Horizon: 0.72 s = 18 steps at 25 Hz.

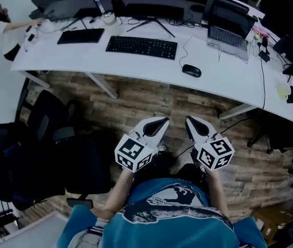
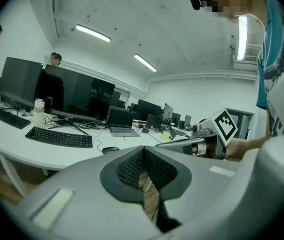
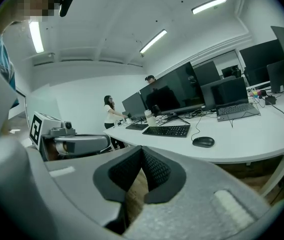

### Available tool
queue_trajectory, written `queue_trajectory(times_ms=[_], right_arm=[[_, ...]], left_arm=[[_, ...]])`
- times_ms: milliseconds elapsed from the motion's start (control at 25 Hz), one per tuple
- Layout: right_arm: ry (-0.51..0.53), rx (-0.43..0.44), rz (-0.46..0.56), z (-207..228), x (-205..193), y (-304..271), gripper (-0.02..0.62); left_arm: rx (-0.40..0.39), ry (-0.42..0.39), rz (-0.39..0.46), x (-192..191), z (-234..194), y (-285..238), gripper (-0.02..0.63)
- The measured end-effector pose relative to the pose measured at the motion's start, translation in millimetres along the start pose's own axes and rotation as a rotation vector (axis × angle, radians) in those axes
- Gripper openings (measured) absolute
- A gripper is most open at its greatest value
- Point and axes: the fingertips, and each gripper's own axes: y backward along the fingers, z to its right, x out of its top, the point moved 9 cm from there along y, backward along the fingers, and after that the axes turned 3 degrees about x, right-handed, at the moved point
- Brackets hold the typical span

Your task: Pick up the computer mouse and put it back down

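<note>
Closed and empty, my left gripper (image 1: 160, 123) and right gripper (image 1: 191, 122) are hovering side by side above the wooden floor (image 1: 136, 103); the computer mouse (image 1: 191, 71) is sitting on the white desk (image 1: 84, 56), right of the keyboard (image 1: 141, 46).

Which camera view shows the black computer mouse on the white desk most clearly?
The right gripper view: the computer mouse appears largest there, unobstructed, with its cable visible. The head view shows it small, from above. The left gripper view shows it tiny and dim.
</note>
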Motion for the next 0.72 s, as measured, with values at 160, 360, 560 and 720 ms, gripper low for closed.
queue_trajectory(times_ms=[160, 360, 560, 720], right_arm=[[-0.005, -0.004, -0.018, -4.3, 0.5, -14.5, 0.002], [-0.004, -0.01, -0.022, 1.5, 5.1, -27.0, 0.002], [0.009, -0.011, -0.027, 13.7, 17.9, -39.8, 0.002], [0.02, 0.006, -0.035, 26.5, 25.9, -49.9, 0.002]], left_arm=[[-0.01, 0.009, -0.003, 3.7, -16.8, -1.9, 0.015], [-0.023, 0.029, -0.011, -0.6, -24.6, -9.3, 0.015], [-0.025, 0.046, -0.018, -2.4, -28.9, -14.6, 0.015], [0.023, 0.072, -0.009, -3.2, -42.2, -19.2, 0.015]])
